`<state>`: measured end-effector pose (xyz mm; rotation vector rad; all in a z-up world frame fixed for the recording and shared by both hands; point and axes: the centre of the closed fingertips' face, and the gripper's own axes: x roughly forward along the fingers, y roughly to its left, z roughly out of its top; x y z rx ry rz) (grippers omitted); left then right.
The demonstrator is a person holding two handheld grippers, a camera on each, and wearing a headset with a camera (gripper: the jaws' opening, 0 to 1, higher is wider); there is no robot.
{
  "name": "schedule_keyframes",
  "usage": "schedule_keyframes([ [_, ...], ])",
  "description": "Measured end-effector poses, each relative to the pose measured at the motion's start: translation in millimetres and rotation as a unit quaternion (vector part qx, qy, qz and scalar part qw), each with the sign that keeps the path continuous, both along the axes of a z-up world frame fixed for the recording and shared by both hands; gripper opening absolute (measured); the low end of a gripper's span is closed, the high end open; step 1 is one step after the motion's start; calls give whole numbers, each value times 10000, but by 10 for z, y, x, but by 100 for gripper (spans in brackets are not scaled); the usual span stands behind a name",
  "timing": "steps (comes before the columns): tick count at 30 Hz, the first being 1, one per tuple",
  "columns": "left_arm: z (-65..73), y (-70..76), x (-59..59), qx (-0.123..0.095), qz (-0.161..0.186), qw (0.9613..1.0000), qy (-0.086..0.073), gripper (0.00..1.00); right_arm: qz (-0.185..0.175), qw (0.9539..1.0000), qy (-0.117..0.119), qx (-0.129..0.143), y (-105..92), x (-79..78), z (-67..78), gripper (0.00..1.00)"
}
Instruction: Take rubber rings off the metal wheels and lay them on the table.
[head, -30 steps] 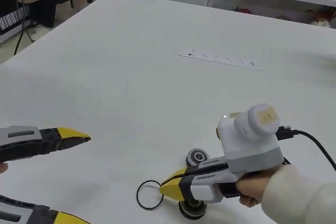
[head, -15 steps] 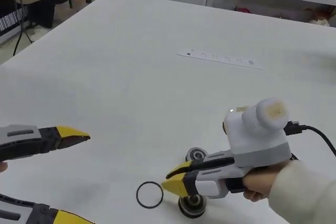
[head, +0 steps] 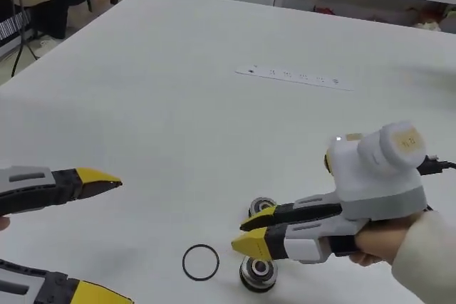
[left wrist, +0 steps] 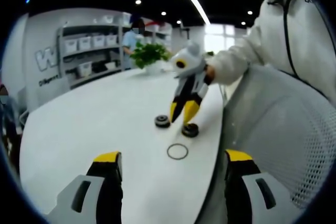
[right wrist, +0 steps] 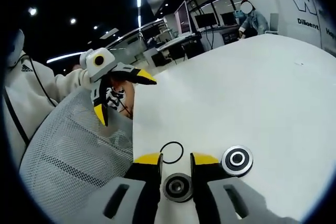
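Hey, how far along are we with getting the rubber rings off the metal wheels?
Done: one rubber ring lies flat on the table. In hand: nothing; the right claw hovers slightly open over the near wheel, which looks bare, and the left claw is wide open. Left: the far wheel seems to have a black ring on it.

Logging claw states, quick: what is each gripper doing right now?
Left gripper: claw wide open, empty.
Right gripper: claw slightly open, apparently empty, over a metal wheel.
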<state>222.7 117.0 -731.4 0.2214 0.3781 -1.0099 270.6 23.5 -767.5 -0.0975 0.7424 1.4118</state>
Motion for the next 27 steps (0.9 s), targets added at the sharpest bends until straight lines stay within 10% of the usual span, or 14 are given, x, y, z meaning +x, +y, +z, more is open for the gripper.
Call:
schedule_keyframes([
  [27,203,-233,122,103,-415,9990,-111,79,-119,9989,-452,44,-470,-35,-31,31],
])
